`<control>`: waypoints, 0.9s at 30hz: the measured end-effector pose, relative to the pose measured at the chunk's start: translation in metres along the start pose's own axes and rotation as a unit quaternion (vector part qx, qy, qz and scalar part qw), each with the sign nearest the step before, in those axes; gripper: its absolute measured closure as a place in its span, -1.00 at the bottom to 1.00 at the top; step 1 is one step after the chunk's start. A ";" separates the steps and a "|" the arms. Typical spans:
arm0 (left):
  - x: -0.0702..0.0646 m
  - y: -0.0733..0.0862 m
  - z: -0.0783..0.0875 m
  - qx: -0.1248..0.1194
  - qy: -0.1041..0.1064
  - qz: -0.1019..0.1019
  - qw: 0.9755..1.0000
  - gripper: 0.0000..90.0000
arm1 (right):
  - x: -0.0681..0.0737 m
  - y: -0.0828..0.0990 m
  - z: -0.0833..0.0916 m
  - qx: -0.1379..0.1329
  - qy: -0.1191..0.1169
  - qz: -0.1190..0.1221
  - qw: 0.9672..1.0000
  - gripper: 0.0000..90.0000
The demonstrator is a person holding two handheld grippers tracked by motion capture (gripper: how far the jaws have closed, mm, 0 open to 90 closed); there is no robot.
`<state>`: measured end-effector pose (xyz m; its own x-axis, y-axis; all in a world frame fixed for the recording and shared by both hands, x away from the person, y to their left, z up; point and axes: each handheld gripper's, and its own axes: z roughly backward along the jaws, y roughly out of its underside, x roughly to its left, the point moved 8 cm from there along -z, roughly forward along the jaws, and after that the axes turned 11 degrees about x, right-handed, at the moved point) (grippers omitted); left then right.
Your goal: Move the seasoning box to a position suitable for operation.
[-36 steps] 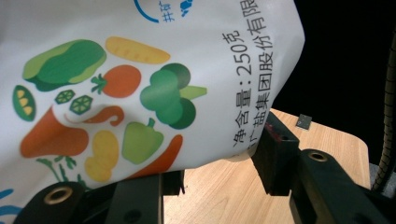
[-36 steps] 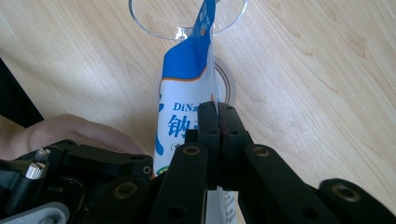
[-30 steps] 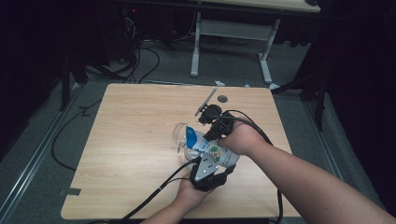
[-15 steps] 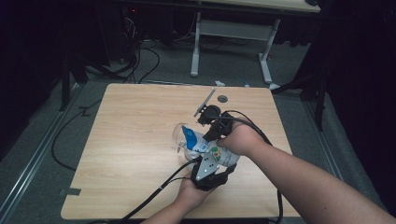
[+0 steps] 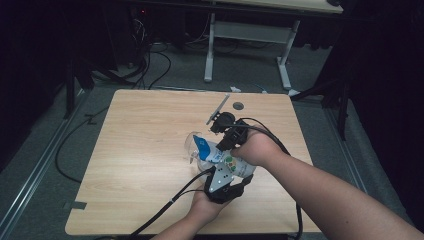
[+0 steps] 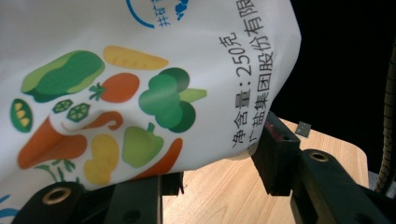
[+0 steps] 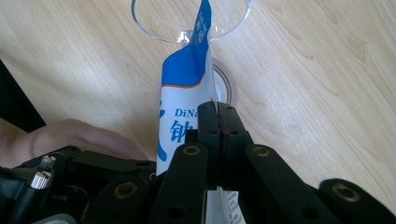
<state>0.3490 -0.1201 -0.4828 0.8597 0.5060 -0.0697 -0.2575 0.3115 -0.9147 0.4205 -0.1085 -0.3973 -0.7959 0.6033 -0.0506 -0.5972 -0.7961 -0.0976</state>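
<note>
A white bag (image 5: 216,156) with a blue top and printed vegetables (image 6: 140,93) hangs tilted between both grippers above the wooden table (image 5: 145,150). Its blue corner (image 7: 201,28) points into the rim of a clear glass (image 7: 154,18), which stands on the table (image 5: 191,145). My left gripper (image 5: 231,169) grips the bag's lower end, and its pads (image 6: 275,158) press on the bag's sides. My right gripper (image 7: 218,116) is shut on the bag's thin edge just below the blue part. A hand (image 7: 70,135) shows beside the bag.
A small dark disc (image 5: 238,105) lies near the table's far edge. Black cables (image 5: 165,207) trail from the grippers over the front edge. Behind the table stand the legs of a white desk (image 5: 210,50), with cables on the floor (image 5: 150,65).
</note>
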 end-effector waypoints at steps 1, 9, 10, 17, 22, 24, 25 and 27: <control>0.000 0.000 0.000 0.000 0.000 0.000 1.000 0.29 | 0.000 0.000 0.000 0.000 0.000 -0.002 1.000 0.99; 0.001 -0.001 0.001 -0.003 -0.001 0.001 1.000 0.28 | 0.000 -0.001 0.002 -0.002 0.001 0.000 1.000 0.99; 0.001 -0.001 0.001 -0.003 -0.001 0.001 1.000 0.28 | 0.000 -0.001 0.002 -0.002 0.001 0.000 1.000 0.99; 0.001 -0.003 0.002 -0.008 -0.002 0.003 1.000 0.27 | 0.001 -0.003 0.002 -0.001 0.000 0.002 1.000 0.99; 0.001 -0.003 0.002 -0.007 -0.002 0.002 1.000 0.25 | 0.002 -0.004 0.002 -0.001 -0.001 0.003 1.000 0.99; 0.001 -0.003 0.002 -0.008 -0.003 0.002 1.000 0.24 | 0.002 -0.004 0.002 -0.001 -0.002 0.002 1.000 0.99; 0.001 -0.003 0.002 -0.009 -0.002 0.003 1.000 0.23 | 0.002 -0.005 0.002 -0.002 0.000 0.004 1.000 0.99; 0.000 -0.003 0.002 -0.011 -0.001 0.004 1.000 0.22 | 0.002 -0.005 0.002 -0.001 0.001 0.005 1.000 0.99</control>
<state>0.3492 -0.1193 -0.4790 0.8565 0.5105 -0.0765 -0.2546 0.2889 -0.9229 0.4213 -0.1034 -0.3954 -0.8018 0.5952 -0.0541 -0.5889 -0.8022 -0.0982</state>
